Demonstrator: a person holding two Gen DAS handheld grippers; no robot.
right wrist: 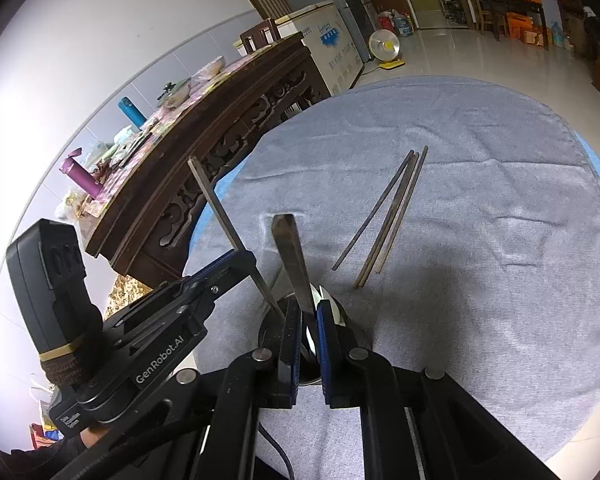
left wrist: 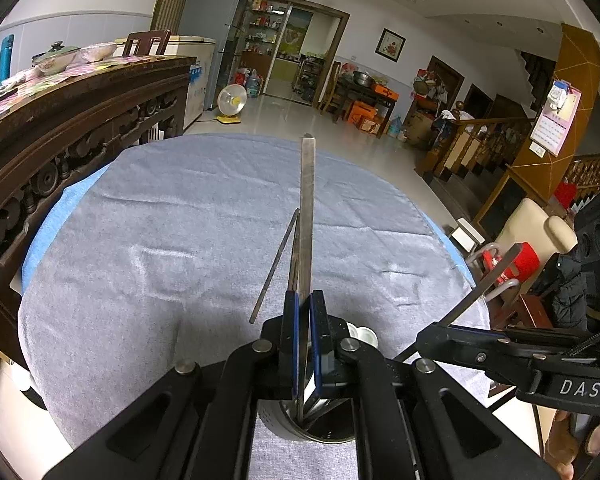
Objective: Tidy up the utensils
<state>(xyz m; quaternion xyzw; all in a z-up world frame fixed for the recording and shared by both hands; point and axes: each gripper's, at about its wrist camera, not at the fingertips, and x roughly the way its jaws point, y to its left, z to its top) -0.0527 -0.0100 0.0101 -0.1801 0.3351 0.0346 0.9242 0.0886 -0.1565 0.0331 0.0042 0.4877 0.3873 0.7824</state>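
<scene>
Utensils were only partly sorted, as far as I could judge: my left tool (left wrist: 304, 320) was pinching a flat metal utensil handle (left wrist: 308, 208) with its jaws pressed together on it, the lower end dipping into the steel holder cup (left wrist: 284, 424) right beneath the fingers. That handle's long axis ran straight away from the camera and upward, its squared tip pointing toward the far edge of the table (left wrist: 160, 208). My right tool (right wrist: 309, 320) sat just above the same cup (right wrist: 268, 328), jaws nearly together with a slight gap, around a darker, broader handle (right wrist: 290, 252) that rose between them; I could not tell whether the pads were truly pressing on it or letting go. This second handle leaned up and slightly left in the right wrist view, its rounded end uppermost, its lower part already inside the cup. So I reckoned two pieces were being seated in the holder, neither fully released. Left to do were the chopsticks (right wrist: 392, 216), several thin dark sticks lying loose on the grey cloth, well apart from the cup, fanned so they met at the far end and pointed diagonally up and right. A white object inside the cup was too hidden to name.
</scene>
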